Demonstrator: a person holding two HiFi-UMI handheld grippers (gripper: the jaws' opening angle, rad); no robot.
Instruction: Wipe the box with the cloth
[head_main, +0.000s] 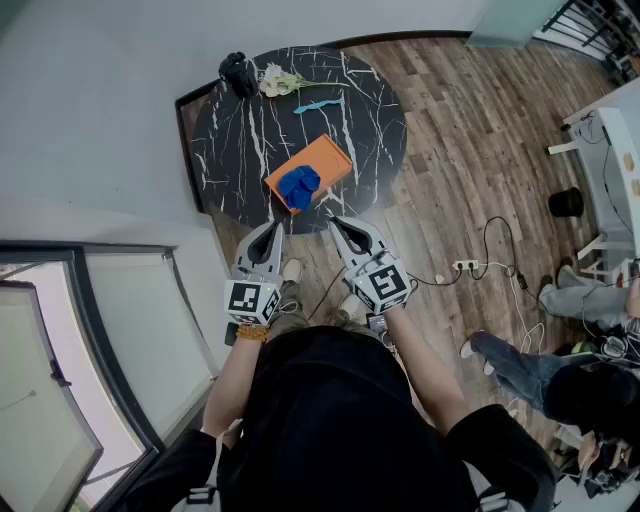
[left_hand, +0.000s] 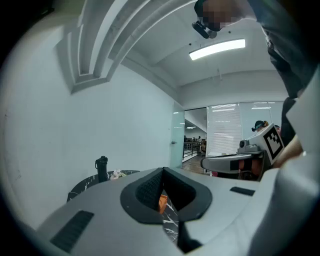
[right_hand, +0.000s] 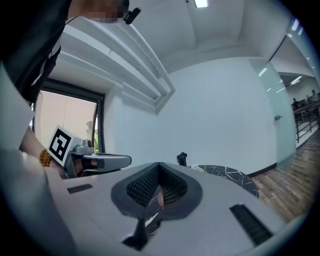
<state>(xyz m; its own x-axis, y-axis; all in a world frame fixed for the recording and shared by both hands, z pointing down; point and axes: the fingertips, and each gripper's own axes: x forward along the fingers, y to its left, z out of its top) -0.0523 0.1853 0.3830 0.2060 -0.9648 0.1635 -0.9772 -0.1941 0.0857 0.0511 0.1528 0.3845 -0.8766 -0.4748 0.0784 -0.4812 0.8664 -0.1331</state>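
An orange box (head_main: 318, 165) lies on the round black marble table (head_main: 240, 140), and a crumpled blue cloth (head_main: 298, 186) rests on its near end. My left gripper (head_main: 269, 228) and right gripper (head_main: 335, 221) hover side by side at the table's near edge, both shut and empty, short of the box. In the left gripper view a sliver of the orange box (left_hand: 163, 202) shows through the closed jaws. The right gripper view shows the table (right_hand: 235, 176) ahead.
A black bottle (head_main: 238, 74), white flowers (head_main: 280, 80) and a small blue object (head_main: 318, 105) sit on the far side of the table. A power strip with cables (head_main: 466, 266) lies on the wood floor to the right, where seated people are. A wall runs along the left.
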